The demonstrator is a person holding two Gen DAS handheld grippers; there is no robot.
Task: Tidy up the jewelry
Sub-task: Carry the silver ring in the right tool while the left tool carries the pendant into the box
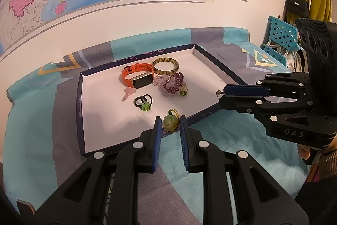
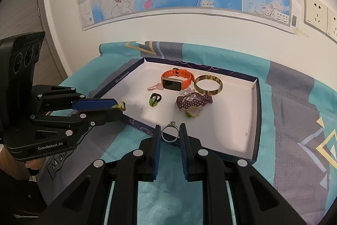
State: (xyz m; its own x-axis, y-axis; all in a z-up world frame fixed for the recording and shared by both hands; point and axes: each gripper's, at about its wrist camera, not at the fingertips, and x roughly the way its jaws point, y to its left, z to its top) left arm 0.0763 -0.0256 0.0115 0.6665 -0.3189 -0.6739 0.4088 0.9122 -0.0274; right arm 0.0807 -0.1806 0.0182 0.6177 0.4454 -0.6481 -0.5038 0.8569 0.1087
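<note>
Here, low in the left wrist view, the left gripper (image 1: 170, 122) was clamped on a small, hard, slippery green pendant (image 1: 169, 123) by its sides, and low-centre in the right view the right gripper (image 2: 170, 133) pinched a light, stiff ring (image 2: 170, 134) across its band, both at the near rim of the tray (image 2: 256, 119).

At the lower centre, the left gripper (image 1: 170, 122) pinches a green carved pendant (image 1: 169, 123) over the near rim of the white tray (image 1: 101, 119).

My left claw (image 1: 170, 122) points down a bit and squeezes a green bead. My right claw (image 2: 170, 132) points down too and squeezes a silver ring.
</note>
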